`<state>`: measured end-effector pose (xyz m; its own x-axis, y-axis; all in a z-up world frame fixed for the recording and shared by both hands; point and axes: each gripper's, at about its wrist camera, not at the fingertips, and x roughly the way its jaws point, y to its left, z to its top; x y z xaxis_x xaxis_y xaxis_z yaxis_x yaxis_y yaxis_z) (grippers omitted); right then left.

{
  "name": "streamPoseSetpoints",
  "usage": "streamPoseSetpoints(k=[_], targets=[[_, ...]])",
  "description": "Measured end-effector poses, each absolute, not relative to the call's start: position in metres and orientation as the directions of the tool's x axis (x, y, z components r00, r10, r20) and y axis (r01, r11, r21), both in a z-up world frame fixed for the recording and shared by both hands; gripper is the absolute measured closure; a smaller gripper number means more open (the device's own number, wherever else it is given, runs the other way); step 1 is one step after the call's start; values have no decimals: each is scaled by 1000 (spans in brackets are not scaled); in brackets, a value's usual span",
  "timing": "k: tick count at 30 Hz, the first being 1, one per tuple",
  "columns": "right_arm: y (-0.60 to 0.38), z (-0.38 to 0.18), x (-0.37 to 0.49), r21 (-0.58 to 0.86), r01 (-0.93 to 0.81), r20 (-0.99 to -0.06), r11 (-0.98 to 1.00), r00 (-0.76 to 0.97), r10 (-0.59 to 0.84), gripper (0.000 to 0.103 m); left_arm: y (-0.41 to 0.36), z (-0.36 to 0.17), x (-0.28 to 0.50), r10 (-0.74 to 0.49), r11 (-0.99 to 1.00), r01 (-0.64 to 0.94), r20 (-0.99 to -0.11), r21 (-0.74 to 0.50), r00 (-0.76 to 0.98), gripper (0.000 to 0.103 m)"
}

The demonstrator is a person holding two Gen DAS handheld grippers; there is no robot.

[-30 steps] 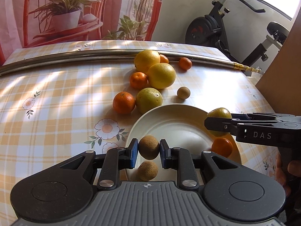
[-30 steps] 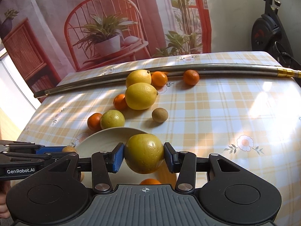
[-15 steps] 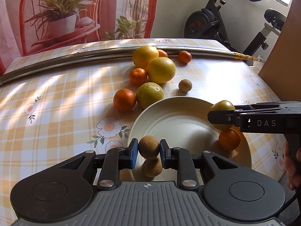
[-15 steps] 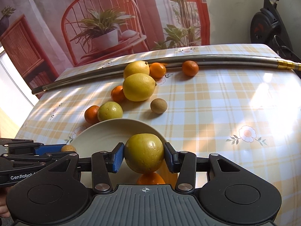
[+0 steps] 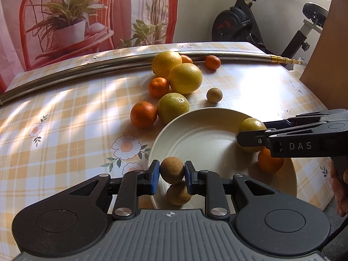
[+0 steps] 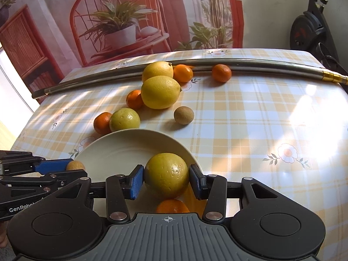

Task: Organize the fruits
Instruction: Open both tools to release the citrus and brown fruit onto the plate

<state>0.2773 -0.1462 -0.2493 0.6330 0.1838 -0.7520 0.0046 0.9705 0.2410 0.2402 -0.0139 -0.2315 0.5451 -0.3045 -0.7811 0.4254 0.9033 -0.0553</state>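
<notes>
My left gripper [image 5: 171,174] is shut on a small brown round fruit [image 5: 171,169] over the near rim of the cream plate [image 5: 202,137]. A second brown fruit [image 5: 178,192] lies on the plate just below it. My right gripper [image 6: 166,179] is shut on a yellow-green citrus [image 6: 166,175] over the plate [image 6: 121,148], with an orange mandarin [image 6: 173,205] on the plate under it. In the left wrist view the right gripper [image 5: 250,139] enters from the right, holding the citrus [image 5: 250,126] above the mandarin [image 5: 269,161].
Loose fruit lies on the checked tablecloth beyond the plate: two big yellow citrus [image 5: 184,78], a yellow-green one [image 5: 173,107], several mandarins [image 5: 143,114] and a brown fruit [image 5: 214,95]. A metal pole [image 5: 65,76] runs across the far side. An exercise bike [image 5: 250,21] stands behind.
Both grippers, each still holding its fruit, have drawn back and lowered slightly over the plate. More of the plate and the fruits lying on it now shows.
</notes>
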Motion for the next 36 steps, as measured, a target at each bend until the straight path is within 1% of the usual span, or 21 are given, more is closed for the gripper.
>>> streamPoseSetpoints(k=[8,12,14,16,21,26,36], targets=[[-149,-249,273,253,6,-744,968,640,190,60,-7,-232,244,-318,914,392,-784,-103,533,77],[-148,-246,272,243,-1,-739,970,648,186,60,-7,-232,244,-318,915,390,-783,-106,534,77],[-147,-241,271,237,-15,-727,971,661,187,55,-6,-231,244,-323,915,388,-780,-112,536,77],[-148,-235,269,233,-25,-711,972,677,188,53,-4,-229,244,-330,915,384,-774,-122,540,77],[-153,-230,268,251,-21,-691,968,696,194,53,-4,-225,245,-345,911,390,-764,-133,546,77],[-161,-229,268,267,-8,-675,964,712,193,53,0,-217,246,-383,905,386,-741,-180,552,77],[-184,-229,265,301,58,-656,952,737,163,53,14,-209,255,-373,920,329,-725,-212,579,77]])
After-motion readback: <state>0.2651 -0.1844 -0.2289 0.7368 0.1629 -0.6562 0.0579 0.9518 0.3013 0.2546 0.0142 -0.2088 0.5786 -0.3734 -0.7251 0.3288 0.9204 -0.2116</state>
